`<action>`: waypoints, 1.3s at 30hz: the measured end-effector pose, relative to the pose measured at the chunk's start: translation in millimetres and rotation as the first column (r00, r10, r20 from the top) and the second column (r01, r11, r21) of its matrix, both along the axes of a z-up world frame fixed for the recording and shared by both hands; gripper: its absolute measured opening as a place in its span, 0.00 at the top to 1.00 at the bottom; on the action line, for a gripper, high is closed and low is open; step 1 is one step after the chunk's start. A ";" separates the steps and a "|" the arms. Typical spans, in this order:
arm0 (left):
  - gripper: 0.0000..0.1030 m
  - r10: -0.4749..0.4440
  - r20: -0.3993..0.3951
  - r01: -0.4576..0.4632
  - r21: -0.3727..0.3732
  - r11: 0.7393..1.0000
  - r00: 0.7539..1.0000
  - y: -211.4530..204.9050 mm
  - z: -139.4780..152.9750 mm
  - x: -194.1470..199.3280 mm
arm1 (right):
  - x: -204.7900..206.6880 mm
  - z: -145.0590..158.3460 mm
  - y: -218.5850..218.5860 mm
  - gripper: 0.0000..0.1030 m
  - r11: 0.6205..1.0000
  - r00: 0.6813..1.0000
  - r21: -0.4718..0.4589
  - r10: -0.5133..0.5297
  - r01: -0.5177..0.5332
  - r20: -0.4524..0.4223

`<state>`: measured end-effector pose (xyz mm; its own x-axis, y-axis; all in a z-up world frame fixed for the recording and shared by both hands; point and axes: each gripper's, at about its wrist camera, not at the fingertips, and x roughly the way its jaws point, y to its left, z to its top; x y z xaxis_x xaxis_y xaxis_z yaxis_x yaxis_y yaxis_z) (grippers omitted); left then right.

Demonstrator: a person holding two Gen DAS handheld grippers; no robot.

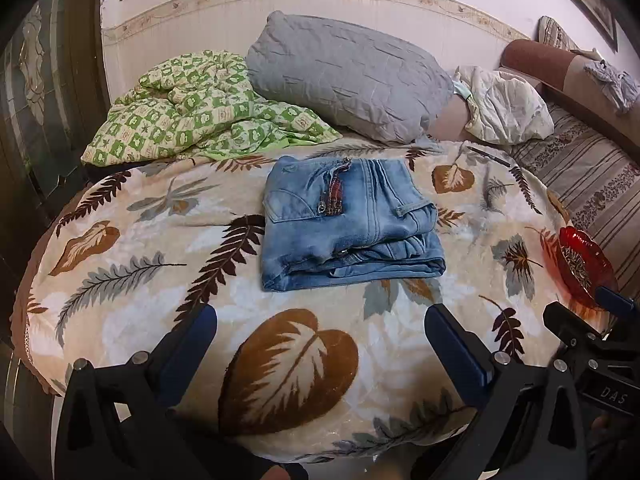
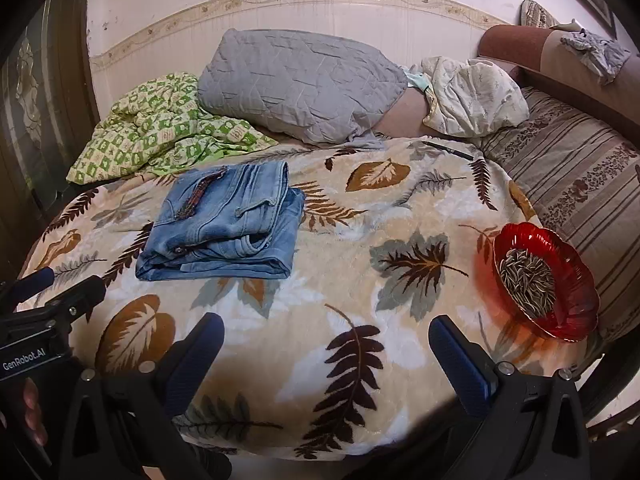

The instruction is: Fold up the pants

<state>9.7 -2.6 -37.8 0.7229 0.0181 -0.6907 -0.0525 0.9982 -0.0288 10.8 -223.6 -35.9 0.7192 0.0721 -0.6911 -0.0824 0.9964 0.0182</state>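
Pants (image 1: pixel 348 224) are lying folded ahead of your fingers; you are holding the left gripper (image 1: pixel 320 324) and right gripper (image 2: pixel 326 334) back, fingers apart, because the folding appears complete.

Blk grippers (image 1: pixel 320 336), blue pads (image 2: pixel 460 354), silver screws.

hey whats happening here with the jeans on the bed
A person holds a two-finger gripper in each hand over a leaf-patterned blanket. The blue jeans lie folded into a compact stack on it, and nothing is touching them. The left gripper and right gripper both hang open and empty, short of the jeans. A red bowl of seeds sits off to the right. The folding looks done, or nearly so.
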 end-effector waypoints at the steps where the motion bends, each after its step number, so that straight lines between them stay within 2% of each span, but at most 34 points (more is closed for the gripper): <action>1: 0.00 0.000 0.001 0.000 0.001 1.000 1.000 0.2 0.1 0.0 | -0.1 0.2 0.1 0.00 1.000 1.000 0.000 -0.001 0.001 -0.001; 39: 0.00 0.018 0.009 -0.019 0.010 1.000 1.000 1.0 1.5 -2.4 | -0.7 -4.9 3.2 0.00 1.000 1.000 0.000 0.007 -0.007 -0.012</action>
